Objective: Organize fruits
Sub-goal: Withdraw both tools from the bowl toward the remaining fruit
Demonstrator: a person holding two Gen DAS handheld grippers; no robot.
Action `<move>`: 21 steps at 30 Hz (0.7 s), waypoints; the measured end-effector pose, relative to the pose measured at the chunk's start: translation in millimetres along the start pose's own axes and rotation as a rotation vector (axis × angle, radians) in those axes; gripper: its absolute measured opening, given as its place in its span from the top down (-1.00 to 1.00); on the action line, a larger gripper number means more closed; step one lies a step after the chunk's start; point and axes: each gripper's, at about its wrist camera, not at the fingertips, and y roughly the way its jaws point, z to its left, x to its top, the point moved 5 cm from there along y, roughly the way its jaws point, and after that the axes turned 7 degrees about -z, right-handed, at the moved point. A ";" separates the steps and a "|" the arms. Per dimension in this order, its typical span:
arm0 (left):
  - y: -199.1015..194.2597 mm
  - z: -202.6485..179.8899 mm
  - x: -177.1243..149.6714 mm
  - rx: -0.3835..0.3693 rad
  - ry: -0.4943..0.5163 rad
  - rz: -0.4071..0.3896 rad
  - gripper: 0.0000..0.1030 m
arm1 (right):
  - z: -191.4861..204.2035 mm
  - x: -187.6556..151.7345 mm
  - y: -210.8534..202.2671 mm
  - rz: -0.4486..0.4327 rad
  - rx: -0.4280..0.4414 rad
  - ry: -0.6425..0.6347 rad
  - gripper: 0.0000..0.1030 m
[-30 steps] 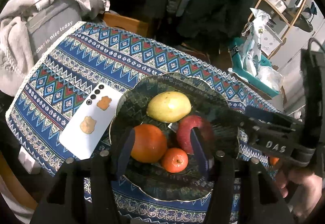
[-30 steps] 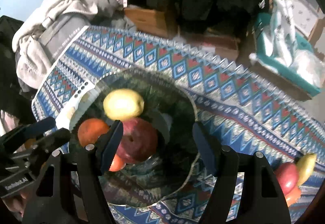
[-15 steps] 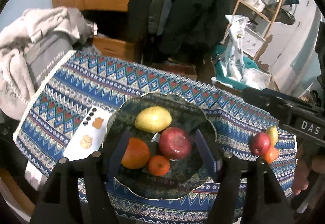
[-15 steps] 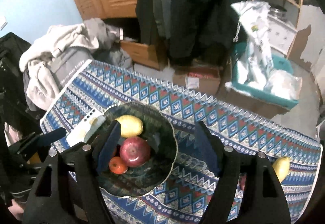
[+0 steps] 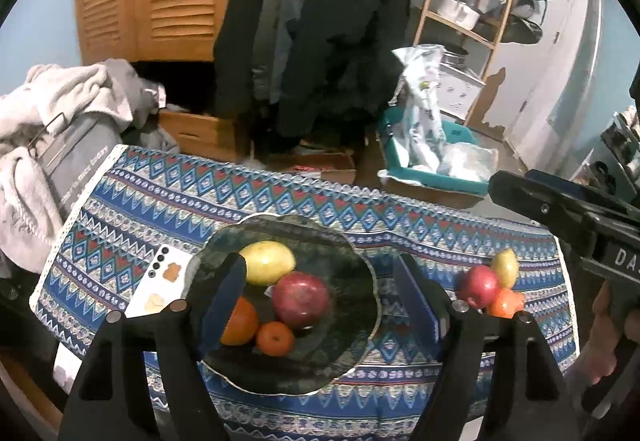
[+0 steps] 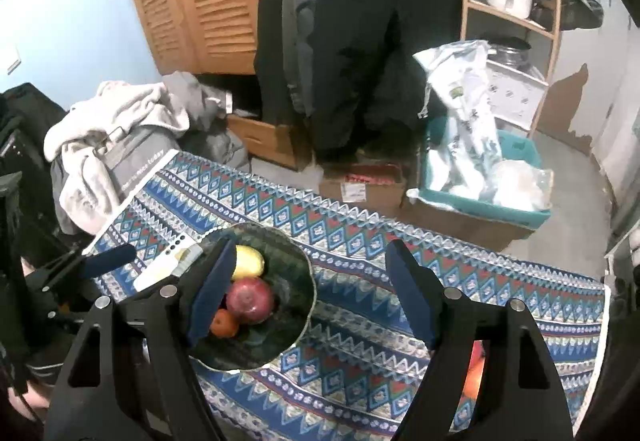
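The table, under a blue, red and white patterned cloth (image 5: 328, 209), carries a dark scalloped plate (image 5: 360, 265) set toward its left end and close to the near edge. On the plate lie a yellow mango (image 5: 268, 263) at the far side, a red apple (image 5: 302, 299) in the middle, a large orange (image 5: 240, 321) at the near left and a small tangerine (image 5: 275, 338) at the near rim, all touching or nearly so. A white phone (image 5: 160, 283) lies on the cloth just beside the plate's left rim, near the table's left edge.

At the table's right end, close to the right edge, a second cluster sits on the cloth: a red fruit (image 5: 478, 286), a small yellow fruit (image 5: 505, 267) and an orange one (image 5: 505, 303), pressed together. Between plate and cluster the cloth is bare — a broad open strip running from near edge to far edge.

The left gripper (image 5: 320, 301) hangs above the plate with its jaws opening; nothing is gripped, and the pads touch no fruit. The right gripper (image 6: 308, 293) also hangs over the table, its jaws opening around bare cloth just right of the plate — empty too. In the left wrist view the right gripper's body juts in at the right edge, a hand (image 5: 612, 337) on its handle.

Beyond the far edge stand cardboard boxes (image 6: 360, 185), a teal bin (image 6: 480, 197) and hanging dark coats (image 6: 352, 33).
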 end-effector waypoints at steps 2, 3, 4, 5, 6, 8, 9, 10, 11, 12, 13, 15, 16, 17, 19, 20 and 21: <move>-2.9 -9.1 2.2 -0.013 0.013 -0.008 -0.59 | -4.6 0.3 -8.1 -0.013 -0.003 0.003 -0.53; -4.1 -12.9 3.3 -0.017 0.018 -0.011 -0.59 | -8.5 0.5 -14.2 -0.025 -0.008 0.008 -0.56; -5.3 -17.0 4.5 -0.022 0.024 -0.012 -0.59 | -11.1 0.8 -17.8 -0.033 -0.011 0.012 -0.58; -6.5 -21.3 5.5 -0.029 0.031 -0.014 -0.60 | -13.9 1.1 -21.3 -0.040 -0.012 0.016 -0.60; -7.7 -25.1 6.4 -0.036 0.035 -0.017 -0.60 | -17.6 1.4 -25.3 -0.047 -0.016 0.022 -0.61; -9.8 -32.8 7.5 -0.048 0.040 -0.021 -0.68 | -25.4 1.4 -31.9 -0.058 -0.023 0.032 -0.61; -10.8 -37.0 8.2 -0.056 0.042 -0.024 -0.69 | -29.6 1.0 -34.8 -0.062 -0.027 0.038 -0.61; -11.2 -40.3 8.8 -0.060 0.044 -0.026 -0.70 | -34.1 0.4 -37.9 -0.066 -0.032 0.044 -0.61; -11.4 -44.7 9.2 -0.064 0.048 -0.025 -0.70 | -39.3 -0.5 -41.1 -0.071 -0.040 0.049 -0.61; -11.1 -48.7 9.6 -0.069 0.053 -0.022 -0.70 | -43.5 -1.6 -43.7 -0.074 -0.047 0.052 -0.62; -10.8 -52.6 9.9 -0.074 0.059 -0.022 -0.70 | -48.0 -2.6 -45.9 -0.076 -0.054 0.055 -0.62; -10.3 -61.2 9.6 -0.082 0.070 -0.017 -0.70 | -56.5 -5.0 -51.1 -0.081 -0.066 0.063 -0.62; -10.7 -66.6 9.5 -0.090 0.077 -0.017 -0.70 | -62.0 -6.6 -54.3 -0.083 -0.072 0.068 -0.62; -10.7 -69.0 9.7 -0.093 0.081 -0.018 -0.70 | -66.9 -8.2 -56.5 -0.083 -0.078 0.073 -0.62; -10.8 -78.1 9.5 -0.101 0.093 -0.014 -0.70 | -78.3 -11.9 -61.5 -0.084 -0.089 0.083 -0.62; -10.5 -82.0 9.4 -0.110 0.098 -0.015 -0.70 | -83.8 -13.6 -63.7 -0.084 -0.099 0.090 -0.62; -10.6 -85.2 9.3 -0.113 0.102 -0.017 -0.70 | -92.2 -16.1 -67.0 -0.083 -0.113 0.102 -0.62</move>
